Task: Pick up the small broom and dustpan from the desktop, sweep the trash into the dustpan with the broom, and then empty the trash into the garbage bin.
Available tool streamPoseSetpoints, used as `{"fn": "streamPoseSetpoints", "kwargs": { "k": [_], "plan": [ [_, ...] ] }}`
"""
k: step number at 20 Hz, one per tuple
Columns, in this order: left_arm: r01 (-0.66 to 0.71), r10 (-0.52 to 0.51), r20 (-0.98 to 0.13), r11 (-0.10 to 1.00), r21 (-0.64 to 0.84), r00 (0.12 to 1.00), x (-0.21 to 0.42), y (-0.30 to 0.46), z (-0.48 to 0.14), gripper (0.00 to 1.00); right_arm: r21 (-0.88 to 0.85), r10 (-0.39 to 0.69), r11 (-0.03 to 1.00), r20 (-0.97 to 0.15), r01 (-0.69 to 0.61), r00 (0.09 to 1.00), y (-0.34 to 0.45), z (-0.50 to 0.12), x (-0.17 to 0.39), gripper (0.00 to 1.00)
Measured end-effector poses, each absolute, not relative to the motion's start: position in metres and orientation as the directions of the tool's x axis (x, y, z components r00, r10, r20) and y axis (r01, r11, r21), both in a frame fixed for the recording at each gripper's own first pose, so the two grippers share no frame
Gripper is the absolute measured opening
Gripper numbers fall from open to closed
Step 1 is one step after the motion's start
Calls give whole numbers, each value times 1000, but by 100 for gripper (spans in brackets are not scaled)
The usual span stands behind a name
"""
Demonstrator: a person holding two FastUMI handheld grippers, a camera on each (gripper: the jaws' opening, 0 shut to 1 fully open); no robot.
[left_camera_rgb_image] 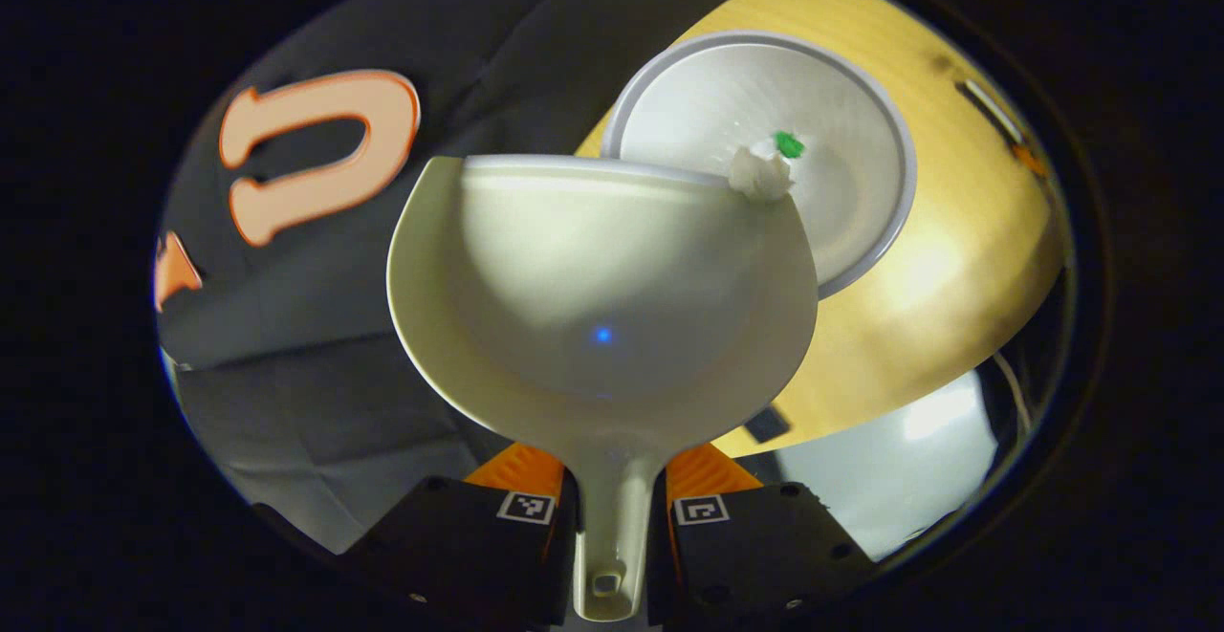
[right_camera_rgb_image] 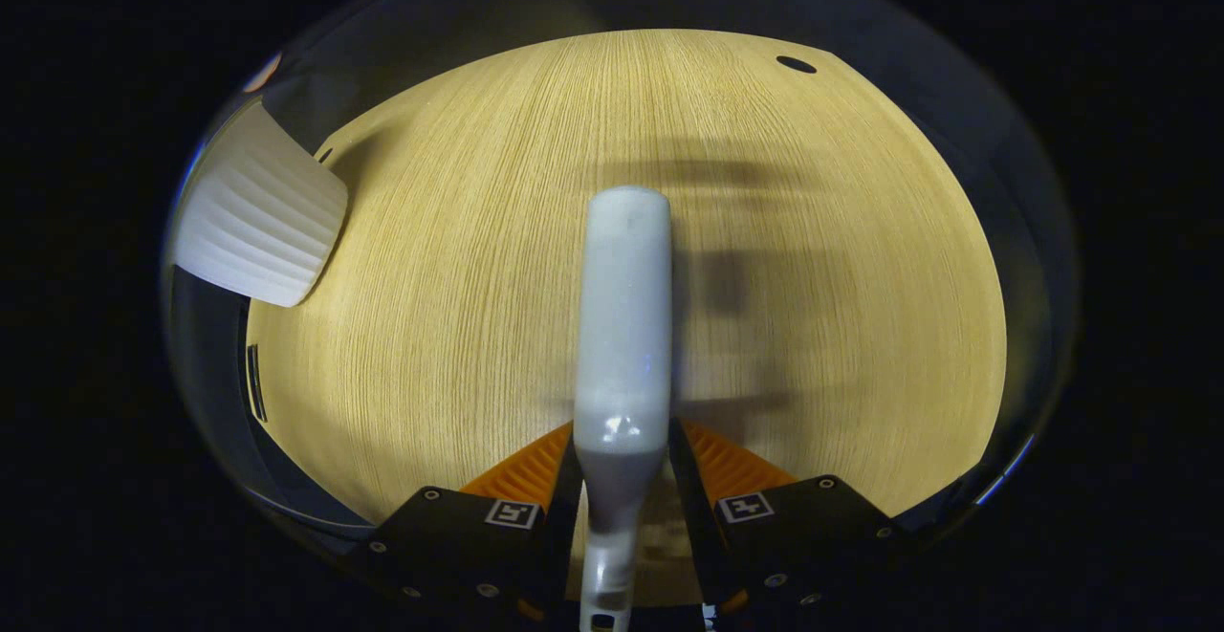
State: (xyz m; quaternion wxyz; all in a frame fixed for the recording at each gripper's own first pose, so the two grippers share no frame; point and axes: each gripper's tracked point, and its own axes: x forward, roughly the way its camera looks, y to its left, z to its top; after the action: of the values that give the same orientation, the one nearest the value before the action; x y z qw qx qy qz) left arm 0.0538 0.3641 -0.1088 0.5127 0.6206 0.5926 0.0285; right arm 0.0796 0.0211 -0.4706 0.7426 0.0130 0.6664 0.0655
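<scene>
In the left gripper view my left gripper (left_camera_rgb_image: 614,508) is shut on the handle of the cream dustpan (left_camera_rgb_image: 602,297), whose bowl faces the camera and tilts over a round white garbage bin (left_camera_rgb_image: 861,230). A crumpled white scrap (left_camera_rgb_image: 760,175) sits at the pan's upper right lip, and a small green bit (left_camera_rgb_image: 789,143) lies just beyond it inside the bin. In the right gripper view my right gripper (right_camera_rgb_image: 622,489) is shut on the small broom (right_camera_rgb_image: 623,326), held above the wooden desktop (right_camera_rgb_image: 459,259) with its pale head pointing away.
The bin's ribbed white wall (right_camera_rgb_image: 253,221) shows at the desktop's left edge in the right gripper view. A dark hole (right_camera_rgb_image: 796,64) marks the desktop's far right. Beyond the table's edge in the left gripper view lies pale floor (left_camera_rgb_image: 908,460).
</scene>
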Motion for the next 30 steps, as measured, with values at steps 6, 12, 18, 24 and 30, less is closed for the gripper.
{"fn": "streamPoseSetpoints", "kwargs": {
  "k": [6,12,18,24,30],
  "plan": [
    [596,666,-693,447,667,276,7,374,-157,31,132,140,988,-984,-76,107,26,-463,79,59],
    [353,336,-870,814,461,362,-31,287,-218,31,165,177,981,-977,-101,123,28,-456,81,72],
    [343,1,-946,932,119,325,-54,173,-273,31,177,197,974,-969,-140,148,32,-442,83,76],
    [229,-115,-968,971,-63,221,-88,130,-351,31,179,199,976,-963,-120,181,28,-431,87,76],
    [195,-99,-985,978,-70,141,-108,135,-426,31,157,173,983,-965,-97,195,18,-430,89,75]
  ]
}}
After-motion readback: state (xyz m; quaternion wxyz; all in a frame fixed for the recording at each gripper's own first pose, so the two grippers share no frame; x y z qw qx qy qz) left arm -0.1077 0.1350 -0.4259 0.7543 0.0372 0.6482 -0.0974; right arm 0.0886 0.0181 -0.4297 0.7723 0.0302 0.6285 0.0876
